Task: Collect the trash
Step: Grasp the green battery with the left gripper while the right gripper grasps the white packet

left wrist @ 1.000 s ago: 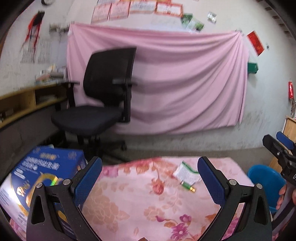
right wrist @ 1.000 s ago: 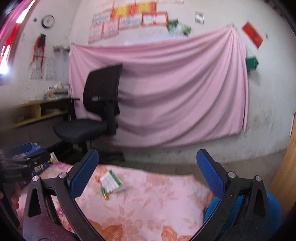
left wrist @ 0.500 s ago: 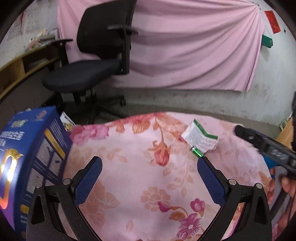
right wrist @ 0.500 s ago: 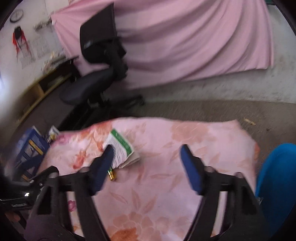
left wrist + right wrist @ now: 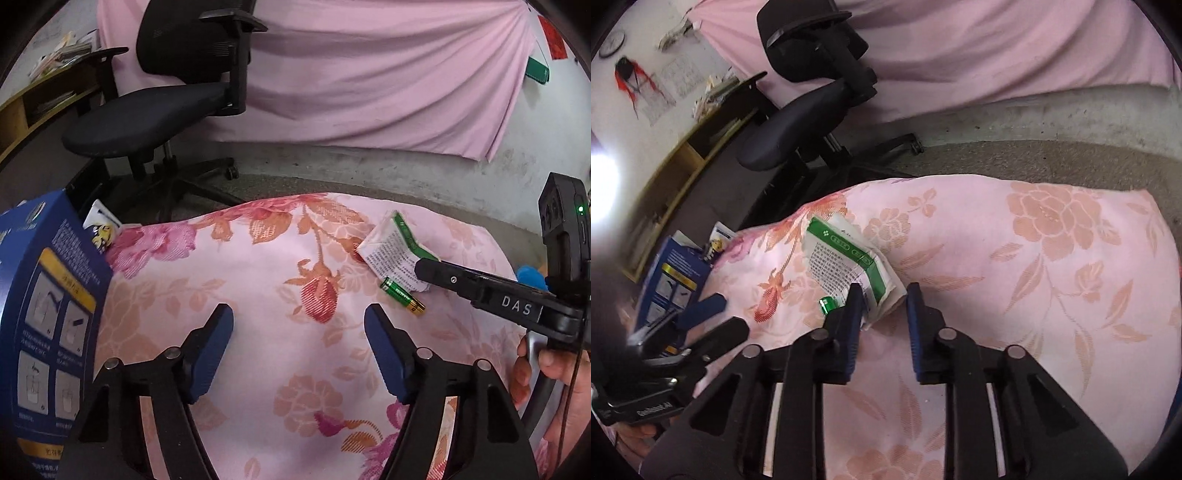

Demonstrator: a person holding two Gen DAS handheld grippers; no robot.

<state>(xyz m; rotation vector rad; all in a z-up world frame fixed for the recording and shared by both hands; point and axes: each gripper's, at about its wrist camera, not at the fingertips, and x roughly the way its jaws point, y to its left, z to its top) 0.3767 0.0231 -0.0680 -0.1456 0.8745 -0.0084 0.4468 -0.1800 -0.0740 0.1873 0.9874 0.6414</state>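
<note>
pink floral worktop (image 5: 1052, 258): my right hand-held gripper (image 5: 882, 295), jaws spread, straddles the crumpled green-and-white wrapper (image 5: 846, 258)'s near corner; battery (image 5: 827, 305) just left of the wrapper. i should close squarely, sparing cloth. left hand-held gripper (image 5: 299, 328) hovers spread, empty.

Pink floral cloth (image 5: 258, 280), white-and-green packet (image 5: 846, 262), green-gold battery (image 5: 402, 297) — blue box (image 5: 40, 314), black chair (image 5: 159, 107).

A: Right claw (image 5: 882, 295), blue-padded black fingers parted, straddles the near corner of the crumpled white-and-green paper packet (image 5: 846, 258) on the pink floral cloth (image 5: 1034, 266).

B: Small green cylindrical battery (image 5: 828, 305)?

A: Just left of the left finger, beside the packet. Blue cardboard box (image 5: 674, 280) at far left.
</note>
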